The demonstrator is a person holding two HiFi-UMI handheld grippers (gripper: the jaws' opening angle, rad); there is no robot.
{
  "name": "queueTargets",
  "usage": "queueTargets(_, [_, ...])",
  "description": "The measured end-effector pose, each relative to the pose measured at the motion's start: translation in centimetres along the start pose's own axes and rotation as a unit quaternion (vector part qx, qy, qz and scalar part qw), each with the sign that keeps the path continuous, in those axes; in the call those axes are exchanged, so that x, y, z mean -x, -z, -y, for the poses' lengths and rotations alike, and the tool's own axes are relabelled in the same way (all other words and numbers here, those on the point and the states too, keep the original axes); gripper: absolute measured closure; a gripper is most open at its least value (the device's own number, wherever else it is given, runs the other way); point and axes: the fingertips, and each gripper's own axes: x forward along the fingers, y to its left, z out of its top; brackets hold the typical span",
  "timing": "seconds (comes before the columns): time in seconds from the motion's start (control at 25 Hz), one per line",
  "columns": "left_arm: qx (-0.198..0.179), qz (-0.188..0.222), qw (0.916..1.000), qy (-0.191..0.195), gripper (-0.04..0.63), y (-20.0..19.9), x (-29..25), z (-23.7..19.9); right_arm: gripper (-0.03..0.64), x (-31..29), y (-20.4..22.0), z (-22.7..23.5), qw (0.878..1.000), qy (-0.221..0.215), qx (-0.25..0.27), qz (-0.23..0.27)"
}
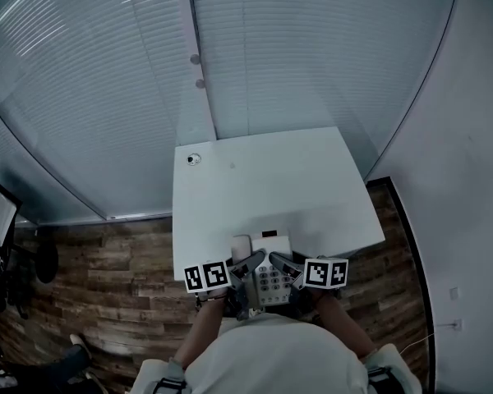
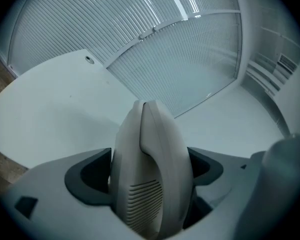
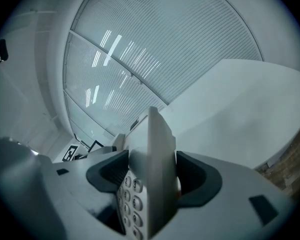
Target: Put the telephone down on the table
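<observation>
A white desk telephone point(image 1: 264, 271) with a grey keypad hangs between both grippers at the near edge of the white table point(image 1: 312, 187). My left gripper point(image 1: 245, 268) is shut on its handset side; the handset point(image 2: 151, 176) fills the gap between the dark jaws in the left gripper view. My right gripper point(image 1: 286, 269) is shut on the keypad side of the telephone point(image 3: 149, 174), whose number keys show between the jaws. In the head view the phone overlaps the table's near edge; whether it touches the top I cannot tell.
White blinds point(image 1: 107, 72) close off the room behind the table. A small round fitting point(image 1: 194, 159) sits in the table's far left corner. Wood floor point(image 1: 107, 286) lies left and right of the table. A white wall point(image 1: 476, 179) rises on the right.
</observation>
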Motion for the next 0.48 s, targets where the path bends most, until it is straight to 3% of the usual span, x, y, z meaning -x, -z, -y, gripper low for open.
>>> queueTargets(0.48, [-0.008,-0.008,0.9999,0.011,0.170,-4.7,-2.1,-2.4,0.311,-4.3,-3.2,0.9,1.000,0.009,-0.002,0.010])
